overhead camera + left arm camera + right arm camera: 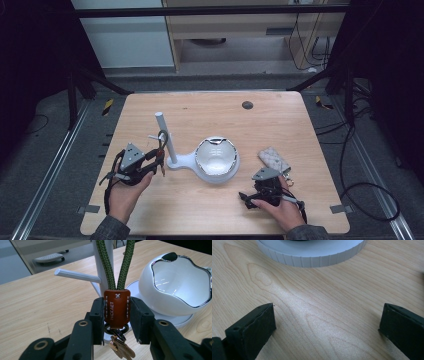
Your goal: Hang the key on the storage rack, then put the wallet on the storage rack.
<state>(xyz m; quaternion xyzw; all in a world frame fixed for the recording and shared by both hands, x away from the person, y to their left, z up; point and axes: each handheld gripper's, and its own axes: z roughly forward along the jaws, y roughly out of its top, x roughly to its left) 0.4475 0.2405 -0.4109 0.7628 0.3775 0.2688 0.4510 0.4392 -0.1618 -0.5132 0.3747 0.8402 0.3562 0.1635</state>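
So the big wooden bench [215,205] carries everything, and the white stand [185,161] sits near its middle. That stand has a tall post [164,135] with a small side peg [77,276] for hanging things, and a round white bowl [216,156] at about 3 o'clock from the post, likely for dropping small things in.

At about 9 o'clock from the post, the left gripper [159,161] holds a keychain. Its black fingers [98,317] are clamped on the brown leather tab [116,307], one on each side. Gripping the stiff tab seems smart, because the green cord loop [112,265] stays free above it and can go over the peg. The loop stands right in front of the post, close to the peg. A ring and keys [120,346] hang below the tab.

The right gripper [245,197] rests at about 5 o'clock from the bowl with its fingers [253,327] wide apart over bare wood, holding nothing. It looks like it is just waiting. A grey patterned pouch [274,159] lies just beyond that hand.

The tab has stamped letters reading something like "HICKAET", but I cannot be sure of each letter.
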